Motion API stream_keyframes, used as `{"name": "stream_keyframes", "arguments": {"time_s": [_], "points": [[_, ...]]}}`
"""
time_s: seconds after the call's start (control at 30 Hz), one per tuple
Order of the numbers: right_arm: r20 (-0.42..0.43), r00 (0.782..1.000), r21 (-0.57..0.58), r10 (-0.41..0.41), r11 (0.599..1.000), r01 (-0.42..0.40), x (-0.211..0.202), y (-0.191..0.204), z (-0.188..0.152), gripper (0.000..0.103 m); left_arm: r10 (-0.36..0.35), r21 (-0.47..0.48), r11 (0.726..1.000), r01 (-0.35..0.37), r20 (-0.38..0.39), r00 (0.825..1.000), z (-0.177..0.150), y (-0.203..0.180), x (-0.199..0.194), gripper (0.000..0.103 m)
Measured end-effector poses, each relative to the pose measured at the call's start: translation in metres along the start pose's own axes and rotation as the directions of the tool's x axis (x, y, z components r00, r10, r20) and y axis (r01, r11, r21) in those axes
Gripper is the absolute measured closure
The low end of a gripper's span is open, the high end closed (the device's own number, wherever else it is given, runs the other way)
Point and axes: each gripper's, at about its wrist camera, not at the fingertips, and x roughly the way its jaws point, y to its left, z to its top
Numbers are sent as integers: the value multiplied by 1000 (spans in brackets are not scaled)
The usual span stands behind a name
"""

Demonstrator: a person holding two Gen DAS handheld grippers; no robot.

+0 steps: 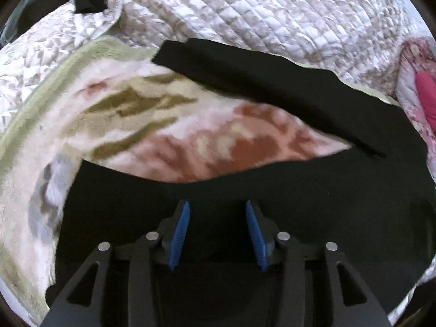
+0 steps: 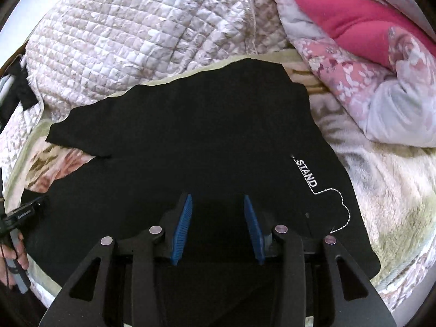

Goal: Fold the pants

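Black pants [image 1: 272, 204] spread flat on a fleece blanket [image 1: 163, 125] printed in green, cream and rust, on a bed. Seen through two fisheye cameras, one on each handheld gripper, both angled down at the cloth.

Left wrist view: at far left, a quilted white-and-beige bedspread [image 1: 245, 8] bunched across the far side, with a scrap of dark cloth at the far left corner. Nearer, the blanket filling the left and middle. One pant leg [image 1: 272, 79] running as a narrow black band from the middle far side toward the right, the other reaching left along the near side, blanket showing in the wedge between. Left gripper [image 1: 218, 234] low in the middle, over black fabric, blue ribbed pads [image 1: 179, 234] spread apart with nothing pinched between. At far right, a floral pink comforter [image 1: 411, 62].

Right wrist view: at the left edge, part of a hand [image 2: 16, 250] around the other gripper's handle. Then the pants [image 2: 190, 141], wide and dark across the middle, white lettering reading "STAND" and a dotted stitched line on the right part. Right gripper [image 2: 218, 229] near and central above the fabric, blue pads [image 2: 182, 229] likewise standing apart, gripping nothing. Bedspread [image 2: 122, 32] on the far left, pink floral comforter [image 2: 368, 54] heaped on the far right, blanket [image 2: 381, 185] bare at the right.
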Motion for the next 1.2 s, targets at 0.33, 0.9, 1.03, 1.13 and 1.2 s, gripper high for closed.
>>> {"name": "stream_keyframes", "arguments": {"time_s": [0.33,0.9,1.03,1.13,1.2], "points": [[34,998,-126,57,991,-52,-13,35,-14,53,-63,57,997,58,84,994,-24,-32,-50,57],[-42,993,-277,110,954,-118,7,78,-41,51,-130,194,974,120,42,991,-51,-79,-39,57],[-20,991,-286,129,949,-129,-1,80,-28,51,-152,194,970,145,24,988,-43,-80,-41,57],[-31,990,-303,140,942,-143,1,78,-7,51,-165,208,966,156,23,986,-27,-80,-42,57],[-45,987,-315,156,935,-162,5,76,10,51,-167,220,963,156,34,985,-10,-81,-40,57]]}}
